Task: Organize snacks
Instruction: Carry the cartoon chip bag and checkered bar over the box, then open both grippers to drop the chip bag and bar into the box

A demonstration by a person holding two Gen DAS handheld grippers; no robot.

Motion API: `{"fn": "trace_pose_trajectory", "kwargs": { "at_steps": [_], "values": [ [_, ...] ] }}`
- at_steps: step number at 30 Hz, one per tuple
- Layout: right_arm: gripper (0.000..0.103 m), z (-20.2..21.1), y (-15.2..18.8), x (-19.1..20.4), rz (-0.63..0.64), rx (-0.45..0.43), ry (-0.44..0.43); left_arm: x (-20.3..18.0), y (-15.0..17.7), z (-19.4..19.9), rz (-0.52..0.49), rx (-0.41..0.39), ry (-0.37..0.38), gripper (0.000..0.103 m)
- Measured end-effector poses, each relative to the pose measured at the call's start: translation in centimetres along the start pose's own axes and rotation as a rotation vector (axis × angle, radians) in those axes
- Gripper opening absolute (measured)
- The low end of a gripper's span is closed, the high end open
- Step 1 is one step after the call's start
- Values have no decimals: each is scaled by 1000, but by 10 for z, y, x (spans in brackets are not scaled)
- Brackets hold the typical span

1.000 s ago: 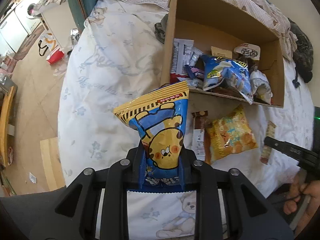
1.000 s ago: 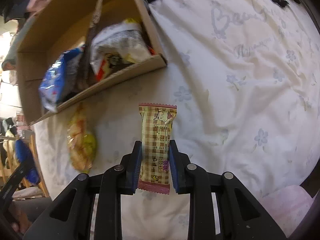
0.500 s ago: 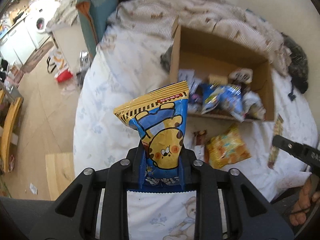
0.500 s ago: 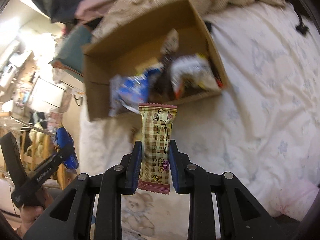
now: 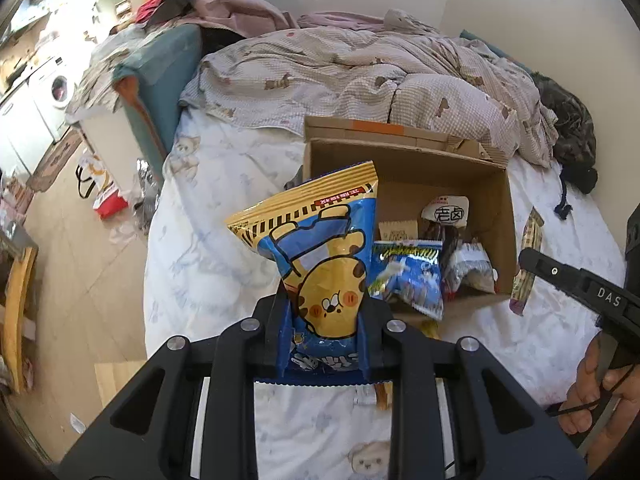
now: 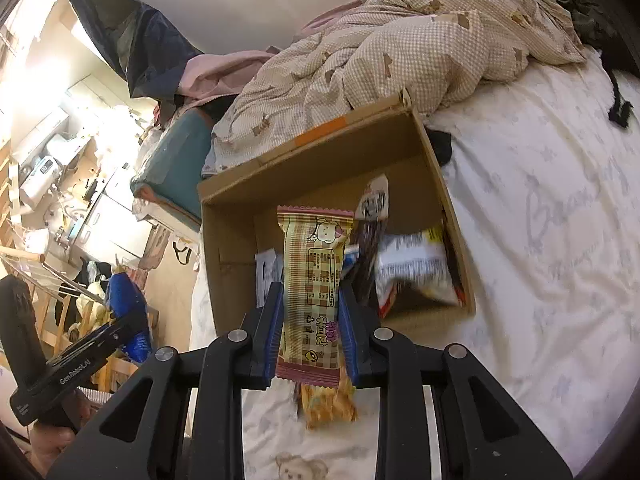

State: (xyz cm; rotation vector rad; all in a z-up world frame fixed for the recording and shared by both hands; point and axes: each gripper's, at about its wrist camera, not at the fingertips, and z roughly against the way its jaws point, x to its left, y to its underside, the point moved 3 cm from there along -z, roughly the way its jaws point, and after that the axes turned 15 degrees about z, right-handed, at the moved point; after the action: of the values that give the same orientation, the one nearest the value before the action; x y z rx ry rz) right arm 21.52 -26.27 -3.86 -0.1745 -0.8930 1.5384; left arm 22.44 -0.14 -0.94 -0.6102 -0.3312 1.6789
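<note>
the left gripper (image 5: 322, 334) has its jaws clamped on the lower end of a blue and yellow foil snack bag with a cartoon giraffe printed upside down (image 5: 320, 260), which stands up between the blue pads, lifted clear of the white flower-and-bear printed bed sheet (image 5: 208, 240). the right gripper (image 6: 310, 334) has its jaws clamped on the sides of a narrow tan plaid snack bar wrapper with pink crimped ends (image 6: 314, 292), also held upright above the sheet. just beneath that bar, on the sheet at the near edge of the bed, lies an orange-yellow crinkled snack packet (image 6: 328, 402), blurred. a hand (image 5: 600, 400) grips the right tool's handle at the lower right of the left view, and a hand (image 6: 52, 436) holds the left tool at the lower left of the right view. beyond both held snacks, towards the middle of the bed, sits an open brown cardboard box (image 5: 404, 168) holding a blue and white snack bag (image 5: 412, 276), a white printed packet (image 6: 416, 270) and a dark pouch with a white oval label (image 5: 446, 214). behind the box, at the far end of the bed, a beige checked quilt with bear patches (image 5: 360, 76) lies bunched up. off the bed's left edge, wooden floor (image 5: 68, 248) shows, with a white washing machine (image 5: 56, 88) farther off.
</note>
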Motion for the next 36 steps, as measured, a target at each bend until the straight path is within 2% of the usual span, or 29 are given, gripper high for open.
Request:
{"fn": "trace_pose_trajectory", "kwargs": {
  "at_steps": [6, 14, 17, 20, 24, 36],
  "values": [
    [27, -22, -18, -9, 37, 16, 27, -29, -11, -32, -86, -4, -20, 22],
    [28, -54, -24, -20, 37, 70, 63, -34, -16, -79, -77, 21, 10, 23],
    [28, -61, -20, -21, 32, 85, 53, -31, -10, -97, -41, 68, 7, 23],
    [28, -66, -18, -19, 47, 100, 51, -33, -11, -103, -14, 96, 40, 24],
    [28, -72, -17, -17, 51, 115, 50, -38, -14, -103, -35, 56, 29, 24],
    [28, -86, -14, -22, 2, 153, 36, -37, -14, -108, -45, 73, 24, 24]
  ]
}}
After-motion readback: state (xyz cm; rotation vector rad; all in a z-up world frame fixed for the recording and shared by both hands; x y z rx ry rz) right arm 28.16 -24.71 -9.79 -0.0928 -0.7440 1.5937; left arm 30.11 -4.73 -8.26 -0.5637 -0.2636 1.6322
